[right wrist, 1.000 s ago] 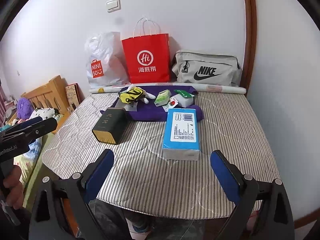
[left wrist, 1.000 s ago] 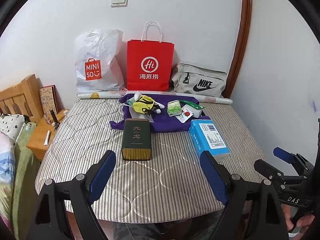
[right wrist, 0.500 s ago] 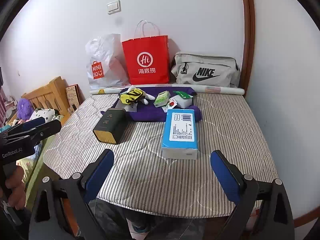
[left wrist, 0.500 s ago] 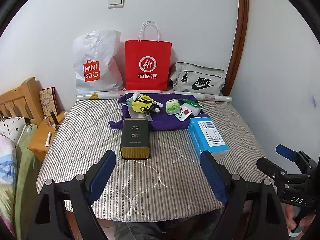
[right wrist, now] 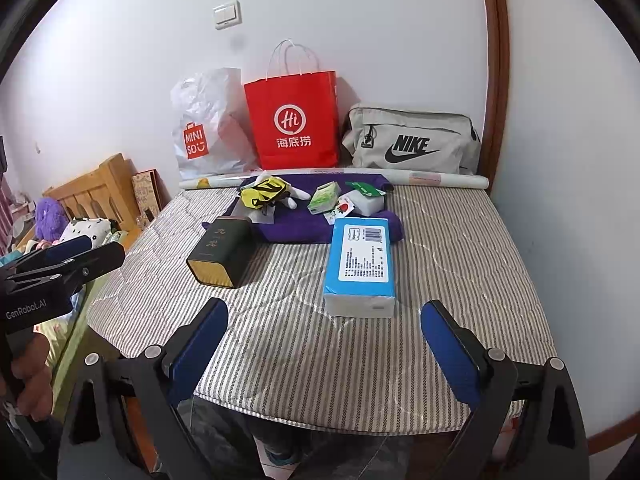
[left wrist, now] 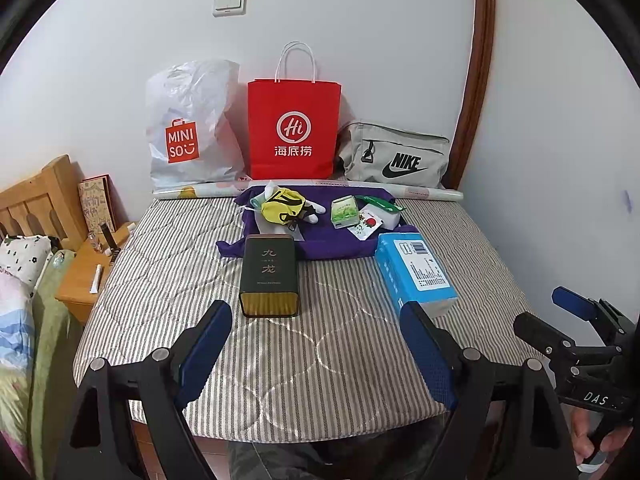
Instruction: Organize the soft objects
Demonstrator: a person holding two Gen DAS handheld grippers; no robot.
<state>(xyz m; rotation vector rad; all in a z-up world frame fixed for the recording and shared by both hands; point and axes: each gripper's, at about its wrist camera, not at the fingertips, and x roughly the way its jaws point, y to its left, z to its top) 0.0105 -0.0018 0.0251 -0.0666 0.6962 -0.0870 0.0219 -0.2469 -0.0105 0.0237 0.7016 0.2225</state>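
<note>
Over the near edge of the striped mattress (left wrist: pixel 320 344) both tools hang side by side, and neither holds a thing. Left gripper (left wrist: pixel 316 344): blue pads wide apart, nothing between them. Right gripper (right wrist: pixel 324 344): the same story, spread wide and empty, pointing down the bed.

Where are the soft things? Up at the far end, on a purple cloth (left wrist: pixel 320 244) spread across the mattress. A yellow plush toy (left wrist: pixel 282 208) lies on its left half, with a white piece of it poking out to the right. Beside that sit a small green packet (left wrist: pixel 345 211), a card with a red fruit print (left wrist: pixel 368 224) and a white pack with a green flap (left wrist: pixel 386 212), all close together on the cloth's right half. In front of the cloth, on bare mattress, lie a dark tin (left wrist: pixel 270 276) on its side and a blue tissue pack (right wrist: pixel 362 264), well apart from each other.

Containers stand against the wall: a white plastic bag (left wrist: pixel 192 128), a red paper bag (left wrist: pixel 294 128) upright, a grey sports bag (left wrist: pixel 396 158). What is in them cannot be seen from either view.

Which step is this? My judgement: the scene fits a sort yet to come just as well as one already laid out on the cloth. Any reach would be long, over the tin and the pack, with a gentle squeeze for plush.
</note>
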